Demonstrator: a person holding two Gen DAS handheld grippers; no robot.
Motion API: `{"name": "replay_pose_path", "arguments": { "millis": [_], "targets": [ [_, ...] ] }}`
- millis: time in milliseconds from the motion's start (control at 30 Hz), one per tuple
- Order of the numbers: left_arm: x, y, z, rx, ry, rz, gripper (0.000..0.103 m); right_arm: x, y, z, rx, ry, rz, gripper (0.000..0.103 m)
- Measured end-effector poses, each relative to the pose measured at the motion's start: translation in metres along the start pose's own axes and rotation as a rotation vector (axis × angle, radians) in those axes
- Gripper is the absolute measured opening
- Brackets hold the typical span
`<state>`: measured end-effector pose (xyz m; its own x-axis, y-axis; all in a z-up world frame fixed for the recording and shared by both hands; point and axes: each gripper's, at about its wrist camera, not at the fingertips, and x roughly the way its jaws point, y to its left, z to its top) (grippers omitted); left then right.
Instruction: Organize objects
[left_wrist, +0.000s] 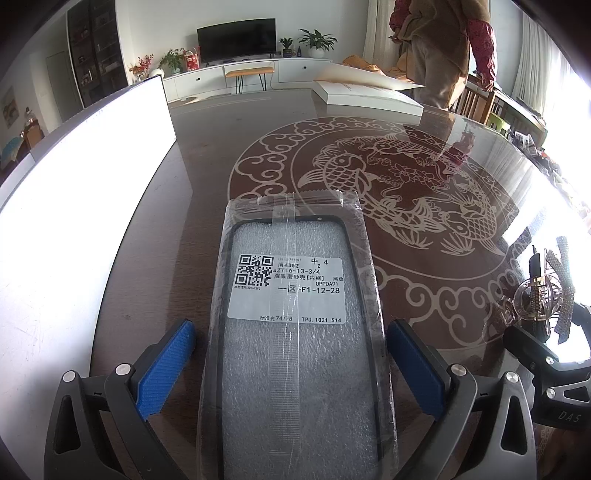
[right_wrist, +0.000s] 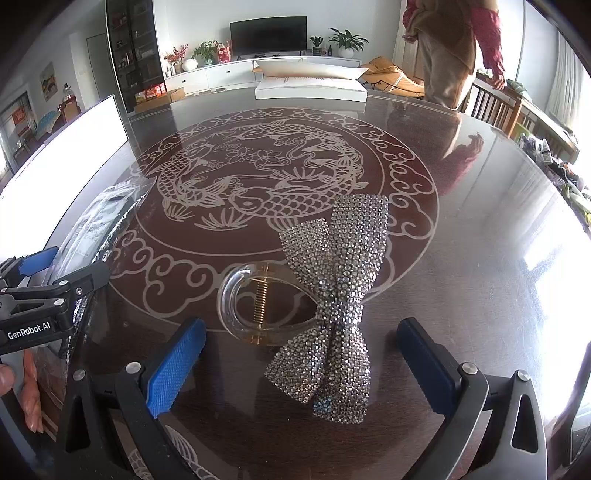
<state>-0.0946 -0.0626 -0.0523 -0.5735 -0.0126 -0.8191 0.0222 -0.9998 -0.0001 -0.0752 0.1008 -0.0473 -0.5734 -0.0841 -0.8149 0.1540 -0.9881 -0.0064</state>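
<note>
A phone case in a clear plastic bag (left_wrist: 295, 325), with a white label, lies on the dark glass table between the blue pads of my left gripper (left_wrist: 291, 350). The jaws stand wide, apart from the bag's edges. A rhinestone bow hair claw (right_wrist: 332, 295) with a clear plastic clip lies between the pads of my right gripper (right_wrist: 301, 354), which is open and not touching it. The hair claw also shows at the right edge of the left wrist view (left_wrist: 543, 299). The bagged case shows at the left of the right wrist view (right_wrist: 99, 218).
A tall white box (left_wrist: 85, 192) stands at the table's left side. An open flat white box (right_wrist: 310, 88) sits at the far edge. A person (right_wrist: 450, 48) stands behind the table near wooden chairs (right_wrist: 495, 107). The table (right_wrist: 480, 221) bears a fish pattern.
</note>
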Motion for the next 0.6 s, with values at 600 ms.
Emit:
{"name": "replay_pose_path", "arguments": {
  "millis": [600],
  "targets": [
    [-0.0002, -0.0003, -0.0008, 0.012, 0.004, -0.007, 0.103, -0.0001, -0.0001, -0.0003, 0.0, 0.0, 0.0, 0.103]
  ]
}}
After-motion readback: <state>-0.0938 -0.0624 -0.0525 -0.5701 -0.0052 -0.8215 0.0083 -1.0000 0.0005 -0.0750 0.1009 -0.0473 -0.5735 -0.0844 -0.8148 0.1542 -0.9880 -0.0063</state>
